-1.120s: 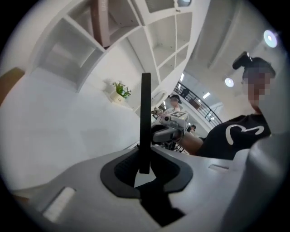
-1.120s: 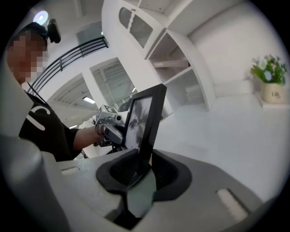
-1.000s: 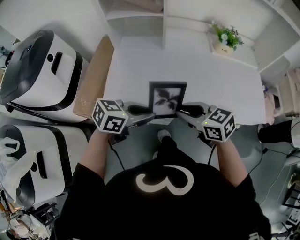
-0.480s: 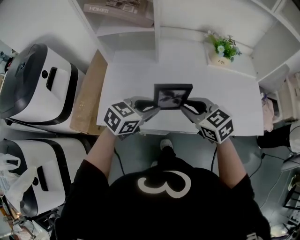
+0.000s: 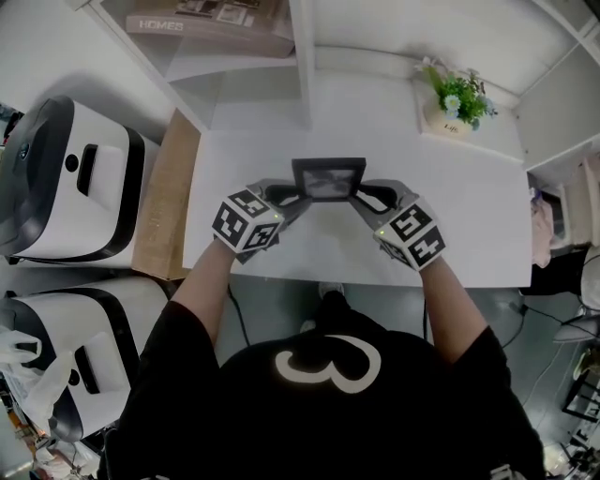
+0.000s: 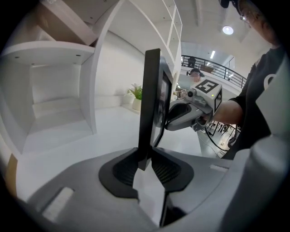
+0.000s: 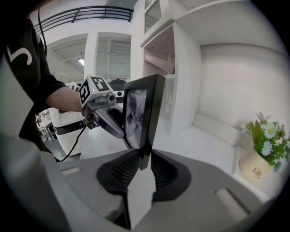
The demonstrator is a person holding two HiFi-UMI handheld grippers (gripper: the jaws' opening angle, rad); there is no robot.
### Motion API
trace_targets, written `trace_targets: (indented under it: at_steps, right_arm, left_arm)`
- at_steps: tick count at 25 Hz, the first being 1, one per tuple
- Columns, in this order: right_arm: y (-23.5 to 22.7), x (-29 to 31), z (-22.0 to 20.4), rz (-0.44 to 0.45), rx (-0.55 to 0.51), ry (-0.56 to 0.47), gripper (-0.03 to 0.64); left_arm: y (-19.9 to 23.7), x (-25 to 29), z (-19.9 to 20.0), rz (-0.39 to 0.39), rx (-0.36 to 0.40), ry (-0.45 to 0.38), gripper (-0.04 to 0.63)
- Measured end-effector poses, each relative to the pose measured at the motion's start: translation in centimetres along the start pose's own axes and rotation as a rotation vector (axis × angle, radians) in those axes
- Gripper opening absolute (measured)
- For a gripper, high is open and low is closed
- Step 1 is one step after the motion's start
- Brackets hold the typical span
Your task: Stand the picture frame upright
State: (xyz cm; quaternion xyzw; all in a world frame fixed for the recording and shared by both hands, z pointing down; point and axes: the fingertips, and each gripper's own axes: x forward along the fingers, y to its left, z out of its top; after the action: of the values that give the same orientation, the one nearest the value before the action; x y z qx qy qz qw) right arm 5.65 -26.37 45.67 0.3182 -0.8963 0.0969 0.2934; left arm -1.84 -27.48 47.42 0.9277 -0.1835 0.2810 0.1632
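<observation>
A black picture frame [image 5: 328, 178] with a dark plant print is held on edge over the white table [image 5: 469, 216], its face toward the person. My left gripper [image 5: 294, 195] pinches the frame's left edge; its jaws are opening with the frame [image 6: 152, 104] still between the pads. My right gripper [image 5: 362, 193] is shut on the frame's right edge. In the left gripper view the frame rises straight up from my left gripper [image 6: 145, 165], and the right gripper [image 6: 190, 111] shows beyond it. In the right gripper view the frame [image 7: 142, 113] stands in my right gripper [image 7: 145, 165].
A potted flower [image 5: 455, 94] stands at the table's back right. White shelving with an upright divider [image 5: 302, 66] rises behind the table, with a book [image 5: 206, 23] on a shelf. A cardboard board [image 5: 164, 202] and two white machines [image 5: 66, 178] sit to the left.
Both grippers have carried the frame away from the table's front edge toward the shelving. Its face looks much shorter from above now, so it has tipped up toward upright.
</observation>
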Motion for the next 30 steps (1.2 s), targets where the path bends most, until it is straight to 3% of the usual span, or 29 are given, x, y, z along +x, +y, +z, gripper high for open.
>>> trace_targets:
  at_steps: [6,15,23,30]
  right_arm:
    - [-2.0,4.1,-1.3,-0.014,-0.077,0.067,0.084]
    - [-3.6,6.9,-2.6,-0.04,-0.072,0.072,0.081]
    - [-3.8,7.1,-2.6,-0.034,-0.052,0.062,0.083]
    - [-3.8,6.9,-2.1,-0.023,-0.046,0.049,0.114]
  left_arm:
    - [4.0,2.5,-1.8,0.048,0.036,0.063,0.1]
    - [6.8,4.4,-2.6,0.13,0.146,0.114,0.1]
    - [6.8,4.5,-3.1,0.119,0.137,0.117,0.101]
    - [6.6,4.5,-3.4,0.099,0.13,0.116,0.161]
